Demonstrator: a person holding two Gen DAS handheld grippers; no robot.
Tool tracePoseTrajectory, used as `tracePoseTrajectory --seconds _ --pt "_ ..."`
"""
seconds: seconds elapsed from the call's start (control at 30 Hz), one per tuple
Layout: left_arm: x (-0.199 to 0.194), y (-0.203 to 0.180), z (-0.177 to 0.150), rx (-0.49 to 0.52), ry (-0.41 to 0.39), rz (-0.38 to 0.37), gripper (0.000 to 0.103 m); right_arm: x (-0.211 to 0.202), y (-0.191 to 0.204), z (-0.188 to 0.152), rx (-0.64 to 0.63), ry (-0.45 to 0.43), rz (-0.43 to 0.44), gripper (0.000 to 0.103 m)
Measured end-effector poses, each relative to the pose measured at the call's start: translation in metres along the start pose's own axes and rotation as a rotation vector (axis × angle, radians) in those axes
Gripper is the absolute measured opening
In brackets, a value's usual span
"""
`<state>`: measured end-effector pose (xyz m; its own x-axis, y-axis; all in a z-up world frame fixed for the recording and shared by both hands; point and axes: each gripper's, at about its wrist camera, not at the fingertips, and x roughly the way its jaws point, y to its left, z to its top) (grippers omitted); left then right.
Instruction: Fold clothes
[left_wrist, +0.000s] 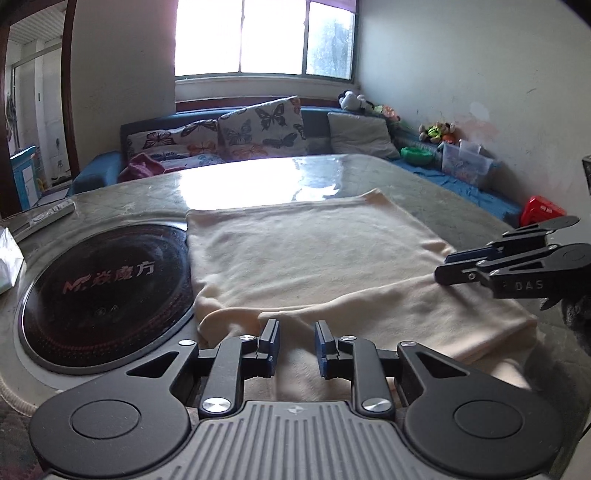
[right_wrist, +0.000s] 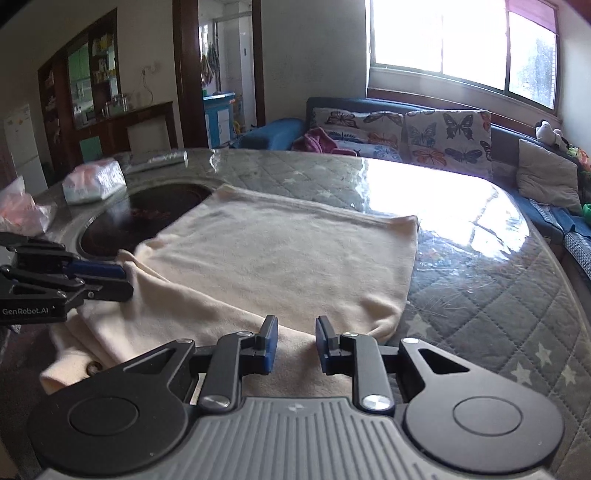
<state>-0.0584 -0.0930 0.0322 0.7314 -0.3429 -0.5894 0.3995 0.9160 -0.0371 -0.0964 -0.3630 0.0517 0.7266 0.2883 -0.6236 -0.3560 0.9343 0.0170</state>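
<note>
On the bench (right_wrist: 480, 280), which has a quilted grey star-print cover under clear plastic, a cream garment (left_wrist: 314, 258) lies spread flat, partly folded, with a doubled layer along its near edge. Its left side overlaps the rim of a round black induction cooktop (left_wrist: 107, 291) set into the bench top. The left gripper (left_wrist: 295, 341) sits low over the garment's near edge, by a small rumpled fold. Jaws stand apart with a visible gap; nothing is pinched between them, only cloth lying beneath. The right gripper (right_wrist: 295, 341) hovers over the near right part of the same garment, close to its rounded corner. Its jaws are likewise parted, no cloth between the pads. Each gripper shows in the other's view: the right one enters from the right edge of the left wrist view (left_wrist: 517, 266), over the garment's right side; the left one enters from the left edge of the right wrist view (right_wrist: 66, 280), its tips at the garment's left edge. A plastic-wrapped tissue pack (right_wrist: 94, 181) sits on the far left of the bench, beyond the cooktop. A remote control (left_wrist: 51, 216) lies near the bench's left edge. Behind the bench, a blue sofa (right_wrist: 280, 133) carries butterfly-print cushions (right_wrist: 447, 136), under a bright window (left_wrist: 266, 37).
</note>
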Motion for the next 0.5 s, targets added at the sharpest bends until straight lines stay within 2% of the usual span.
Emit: tracePoseTrajectory --seconds 0.23,0.33,0.4,0.5 --pt "-0.015 0.003 -0.008 0.029 -0.008 0.015 0.024 -0.019 0.006 -0.002 -0.067 -0.002 -0.003 0.028" --pt "-0.020 -0.006 -0.008 0.059 -0.023 -0.020 0.024 -0.027 0.013 -0.007 -0.092 0.006 0.028 0.030" --pt "-0.018 -0.012 -0.011 0.096 -0.009 -0.026 0.026 -0.030 0.019 -0.013 -0.107 0.022 0.048 0.034" --pt "-0.020 -0.014 -0.018 0.138 0.000 -0.039 0.029 -0.035 0.025 -0.023 -0.130 0.046 0.054 0.034"
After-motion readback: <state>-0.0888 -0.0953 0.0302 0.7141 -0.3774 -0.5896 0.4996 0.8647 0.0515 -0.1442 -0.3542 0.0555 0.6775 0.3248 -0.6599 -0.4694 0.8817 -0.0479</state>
